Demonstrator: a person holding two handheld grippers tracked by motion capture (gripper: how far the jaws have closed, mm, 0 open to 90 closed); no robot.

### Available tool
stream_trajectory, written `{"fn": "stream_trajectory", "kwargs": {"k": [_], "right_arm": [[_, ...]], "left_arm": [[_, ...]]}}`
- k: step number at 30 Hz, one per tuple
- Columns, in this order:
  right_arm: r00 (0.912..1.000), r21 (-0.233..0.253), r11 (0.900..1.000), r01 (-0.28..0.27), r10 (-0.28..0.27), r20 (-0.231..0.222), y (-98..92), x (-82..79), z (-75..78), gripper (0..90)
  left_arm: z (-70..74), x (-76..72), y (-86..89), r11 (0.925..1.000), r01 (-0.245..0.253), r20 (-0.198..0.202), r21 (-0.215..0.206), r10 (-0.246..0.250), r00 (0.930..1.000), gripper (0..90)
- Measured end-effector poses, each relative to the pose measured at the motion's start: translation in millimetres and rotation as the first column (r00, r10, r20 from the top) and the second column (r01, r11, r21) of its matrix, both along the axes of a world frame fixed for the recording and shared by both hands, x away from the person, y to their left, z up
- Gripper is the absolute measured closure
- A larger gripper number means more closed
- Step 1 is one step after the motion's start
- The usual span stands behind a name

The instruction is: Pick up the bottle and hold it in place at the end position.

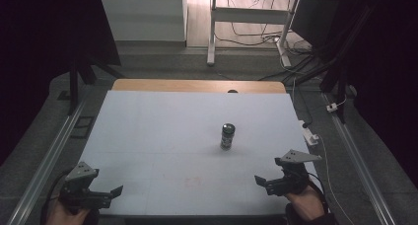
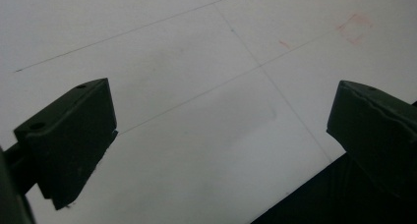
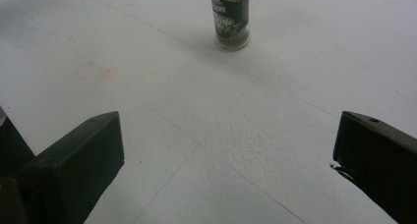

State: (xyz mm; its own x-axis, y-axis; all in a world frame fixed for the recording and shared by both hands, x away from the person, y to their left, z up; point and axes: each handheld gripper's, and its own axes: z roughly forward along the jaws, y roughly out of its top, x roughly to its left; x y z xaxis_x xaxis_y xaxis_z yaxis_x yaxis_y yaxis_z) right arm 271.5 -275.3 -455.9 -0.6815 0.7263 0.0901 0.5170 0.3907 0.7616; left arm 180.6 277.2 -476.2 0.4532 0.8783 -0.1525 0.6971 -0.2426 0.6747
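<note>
A small spice jar with a dark lid and green label stands upright near the middle of the white table. In the right gripper view the spice jar is ahead, well beyond the jaws. My right gripper hovers open over the table's front right, nothing between its jaws. My left gripper is at the front left corner, open and empty; in its own view my left gripper has bare table between wide-apart jaws.
A faint red mark is on the table front centre. The table's front edge lies just under the left gripper. Metal rails run along both sides; cables and a white power strip lie on the floor at the right.
</note>
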Motion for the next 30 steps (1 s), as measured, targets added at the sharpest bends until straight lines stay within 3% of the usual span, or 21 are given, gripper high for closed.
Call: {"fn": "stream_trajectory", "kwargs": {"k": [2,10,13,22,25,30], "right_arm": [[1.0000,0.005,1.000,-0.009,0.009,-0.001,1.9,1.3,-0.9,0.0],[0.9988,0.008,0.999,-0.044,0.043,0.021,12.5,7.1,1.0,0.0],[0.9977,0.032,0.997,-0.065,0.065,0.020,18.1,10.6,2.1,0.0],[0.9988,0.014,0.999,-0.048,0.048,0.007,24.4,19.2,0.5,0.0],[0.9988,0.012,0.999,-0.048,0.048,0.009,26.2,21.8,0.6,0.0],[0.9964,-0.018,0.996,-0.084,0.084,0.007,34.7,31.1,0.0,0.0]], "left_arm": [[0.1,0.2,0.6,0.9999,0.006,-0.001,-0.015,-0.006,1.0000,0.0],[-0.5,1.4,-0.5,1.0000,0.005,-0.012,-0.007,-0.005,0.9999,0.0],[-0.7,1.8,0.0,0.9999,0.007,-0.016,-0.013,-0.008,0.9998,0.0],[-1.4,3.7,4.4,0.9982,0.021,-0.034,-0.056,-0.023,0.9992,0.0],[-1.1,3.5,5.0,0.9981,0.025,-0.023,-0.056,-0.026,0.9994,0.0],[-0.7,2.9,5.4,0.9973,0.040,-0.012,-0.061,-0.041,0.9991,0.0]]}}
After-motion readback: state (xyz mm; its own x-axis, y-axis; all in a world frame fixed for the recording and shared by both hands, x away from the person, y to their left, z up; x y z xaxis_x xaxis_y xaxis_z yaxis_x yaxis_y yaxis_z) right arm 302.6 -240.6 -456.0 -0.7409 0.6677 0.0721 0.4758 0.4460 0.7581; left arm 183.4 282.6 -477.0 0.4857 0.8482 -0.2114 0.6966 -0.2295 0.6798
